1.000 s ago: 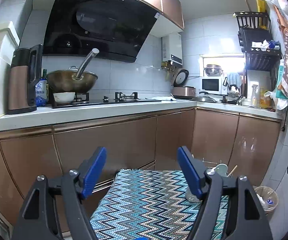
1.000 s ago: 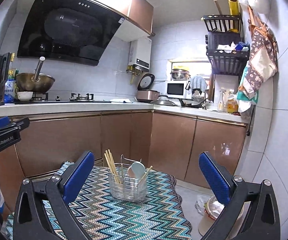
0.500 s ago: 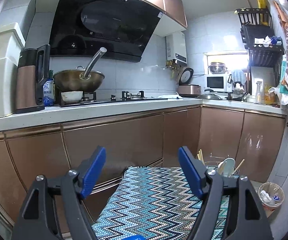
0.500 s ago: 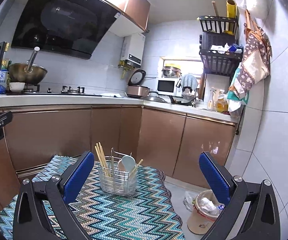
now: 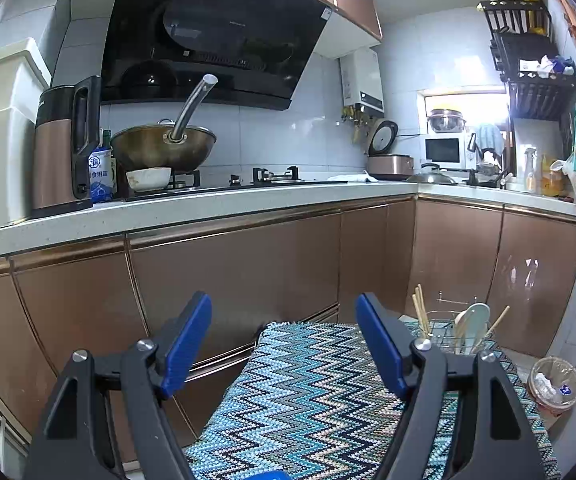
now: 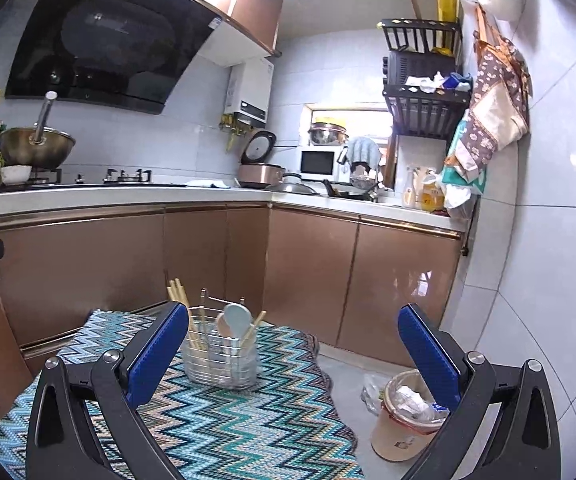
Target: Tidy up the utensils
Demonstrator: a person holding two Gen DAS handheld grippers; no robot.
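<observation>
Chopsticks (image 6: 181, 308) stand upright in the wire caddy (image 6: 219, 360) near the cloth's (image 6: 223, 420) far edge, nearer the empty, wide-open right gripper (image 6: 294, 344) than the equally open left gripper (image 5: 283, 340).

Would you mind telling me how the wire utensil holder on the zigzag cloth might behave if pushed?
The wire utensil holder looks light, so it would probably slide on the zigzag cloth. The chopsticks and spoon stand tall above its rim, so it may tip.

A wok (image 5: 163, 146) is sitting on the stove at the left of the frame, beside a kettle (image 5: 61, 148). A microwave (image 6: 318, 162) is standing at centre, and a waste bin (image 6: 406, 416) is sitting at lower right.
</observation>
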